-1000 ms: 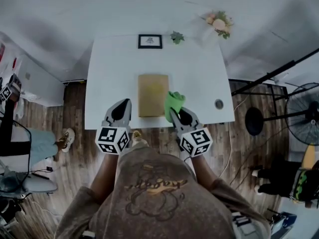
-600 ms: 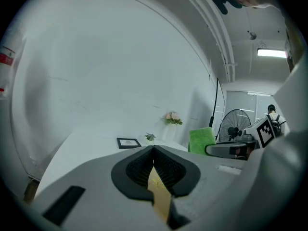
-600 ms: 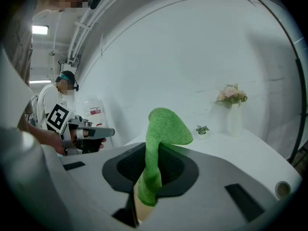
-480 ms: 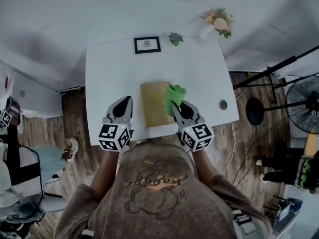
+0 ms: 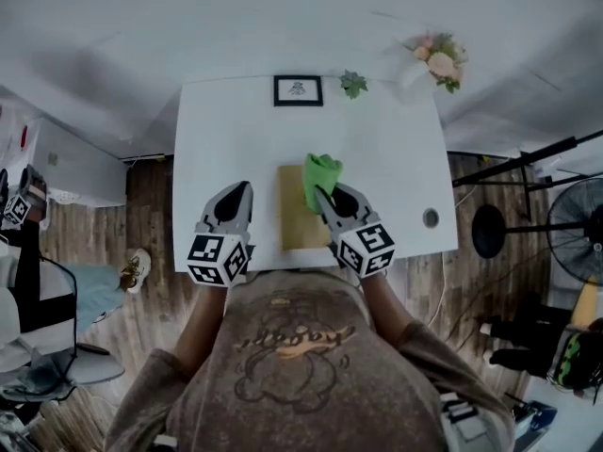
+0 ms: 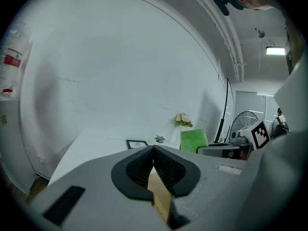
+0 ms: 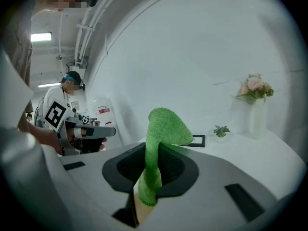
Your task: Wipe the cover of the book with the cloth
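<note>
Book (image 5: pixel 297 226) lying on white counter (image 5: pixel 217 130), near its front edge. Green cloth (image 5: pixel 320 175) sitting over book's right part, right gripper (image 5: pixel 323 199) jaws clenching on it. Left gripper (image 5: pixel 241 192) hovering just left of book, jaws pressing together, nothing between. Picture frame (image 5: pixel 298 90) and small plant (image 5: pixel 354 84) standing well behind book.

Shirt (image 5: pixel 300 342): cursive chest print, wording uncertain. Left gripper (image 5: pixel 242 190) cube (image 5: pixel 215 260) and right gripper (image 5: pixel 321 196) cube (image 5: pixel 367 250): square coded markers, no lettering. Framed picture (image 5: pixel 298 90) and red label (image 6: pixel 12 60): unreadable.
</note>
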Demonstrator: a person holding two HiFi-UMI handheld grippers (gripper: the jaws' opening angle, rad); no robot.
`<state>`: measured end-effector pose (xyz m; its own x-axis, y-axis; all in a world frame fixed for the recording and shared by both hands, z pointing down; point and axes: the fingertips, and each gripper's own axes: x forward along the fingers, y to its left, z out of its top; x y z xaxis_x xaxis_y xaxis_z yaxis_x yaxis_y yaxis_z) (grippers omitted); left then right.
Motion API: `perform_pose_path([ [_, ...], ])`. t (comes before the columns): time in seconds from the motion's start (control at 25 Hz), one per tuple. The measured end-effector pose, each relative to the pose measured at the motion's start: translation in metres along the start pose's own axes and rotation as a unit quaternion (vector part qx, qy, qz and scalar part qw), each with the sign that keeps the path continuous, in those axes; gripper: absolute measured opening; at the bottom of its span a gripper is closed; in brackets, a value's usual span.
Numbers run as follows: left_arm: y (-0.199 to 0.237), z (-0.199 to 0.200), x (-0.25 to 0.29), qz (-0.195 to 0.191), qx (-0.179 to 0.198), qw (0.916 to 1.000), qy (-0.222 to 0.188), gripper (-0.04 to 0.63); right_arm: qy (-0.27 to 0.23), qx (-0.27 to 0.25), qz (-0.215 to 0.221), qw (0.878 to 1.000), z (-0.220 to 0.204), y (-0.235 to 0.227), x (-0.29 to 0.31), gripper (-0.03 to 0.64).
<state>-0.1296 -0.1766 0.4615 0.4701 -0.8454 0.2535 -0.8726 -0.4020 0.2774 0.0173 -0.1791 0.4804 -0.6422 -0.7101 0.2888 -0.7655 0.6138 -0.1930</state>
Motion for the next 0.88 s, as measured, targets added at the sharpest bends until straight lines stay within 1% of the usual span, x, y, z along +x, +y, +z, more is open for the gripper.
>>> perform_pose_path([
  [0.24, 0.008, -0.002, -0.004, 0.026, -0.007, 0.9996, -0.007, 0.003, 0.034, -0.024, 0.047, 0.998, -0.018, 0.012, 0.036, 0.061],
  [0.4, 0.009, -0.004, -0.011, 0.042, -0.010, 0.9990, -0.011, 0.003, 0.053, -0.037, 0.063, 0.996, -0.031, 0.014, 0.055, 0.061],
  [0.6, 0.015, -0.005, -0.023, 0.067, -0.015, 0.9975, -0.016, 0.003, 0.088, -0.049, 0.068, 0.993, -0.055, 0.010, 0.082, 0.061],
  [0.72, 0.020, -0.006, -0.031, 0.079, -0.017, 0.9965, -0.019, 0.003, 0.108, -0.065, 0.070, 0.990, -0.067, 0.012, 0.096, 0.061],
  [0.88, 0.025, -0.009, -0.040, 0.094, -0.022, 0.9951, -0.022, 0.003, 0.147, -0.094, 0.057, 0.983, -0.083, 0.011, 0.111, 0.061],
])
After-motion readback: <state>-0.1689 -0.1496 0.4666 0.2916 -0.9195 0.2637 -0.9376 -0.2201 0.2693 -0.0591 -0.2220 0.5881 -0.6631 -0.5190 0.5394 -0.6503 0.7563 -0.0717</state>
